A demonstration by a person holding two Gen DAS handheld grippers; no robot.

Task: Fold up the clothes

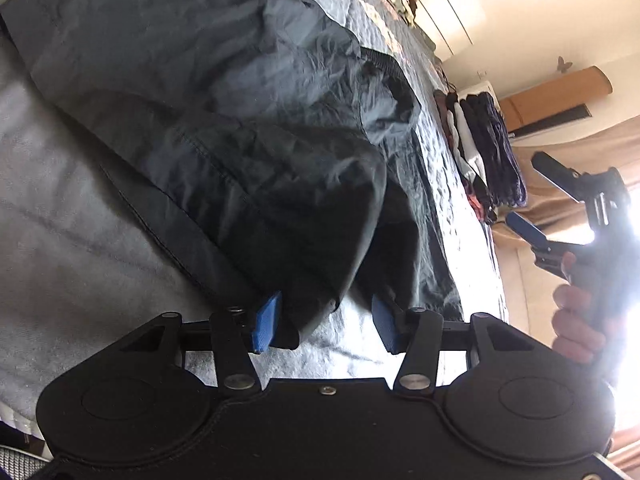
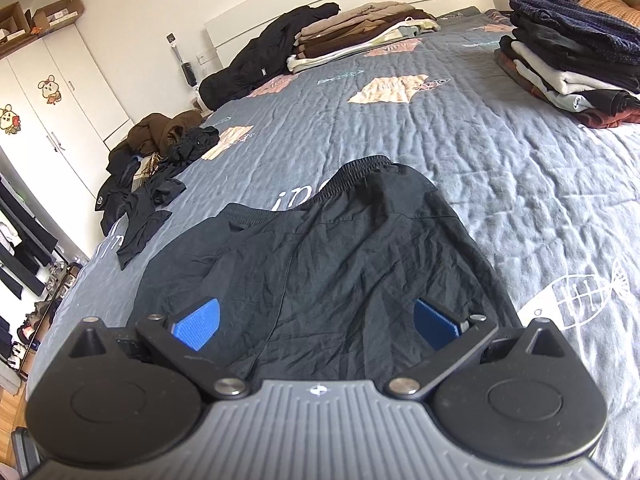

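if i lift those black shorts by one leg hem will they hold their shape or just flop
Probably flop: the black shorts are thin and creased all over, lying limp on the bed cover. They look light for their size. The elastic waistband is bunched and thicker, so it would likely hang lowest. The wrinkled weave seems unlikely to slip.

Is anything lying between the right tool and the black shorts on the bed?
Nothing visible. The black shorts lie flat on the quilt directly ahead of the open right tool, their near hem showing between its blue pads.
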